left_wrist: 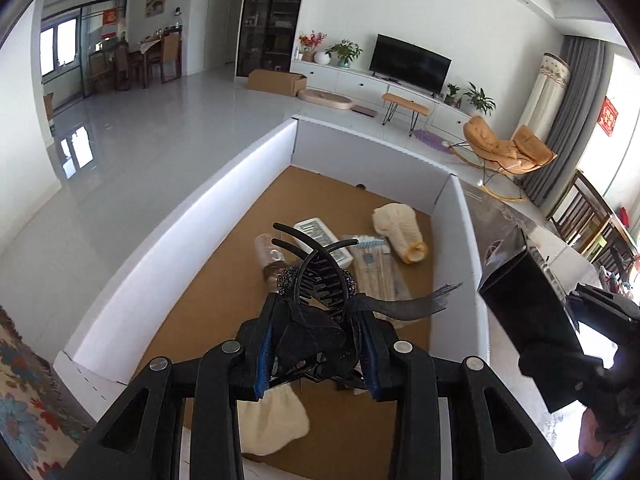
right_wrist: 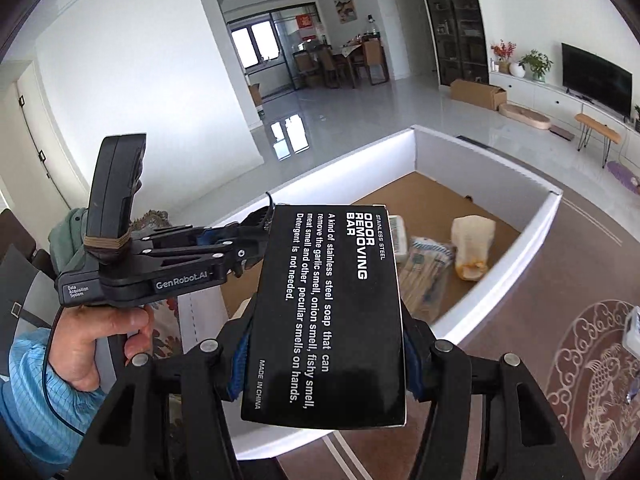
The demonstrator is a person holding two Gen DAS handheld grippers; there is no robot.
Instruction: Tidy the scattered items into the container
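Both hands are loaded at once, and that is where I'd expect trouble. The left gripper (left_wrist: 316, 332) has its jaws clenched on a black hair clip (left_wrist: 316, 280), held above the open cardboard box (left_wrist: 180, 224), over the near half of its brown floor. The right gripper (right_wrist: 324, 356) has its jaws clamped across the lower part of a black soap box (right_wrist: 326, 312), which sits just outside the cardboard box's right wall, near the left gripper.

The hair clip looks like the awkward one. Its long curved prongs and a frayed ribbon tail stick out past the jaws, so on release a prong or the ribbon could catch on a blue pad (left_wrist: 265, 354) and the clip may hang there instead of dropping. A shake to free it could fling it over the low wall.

Already lying inside are a clear plastic cup (left_wrist: 269, 254), a white packet (left_wrist: 324, 240), a sleeve of chopsticks (left_wrist: 378, 268) and two cream cloths (left_wrist: 400, 232). The clip hangs roughly over the cup, which I'd guess is light enough to get knocked rolling.

The soap box is gripped low and stands tall above the jaws, so a quick swing inward might twist it, or clip the wall or the other gripper.
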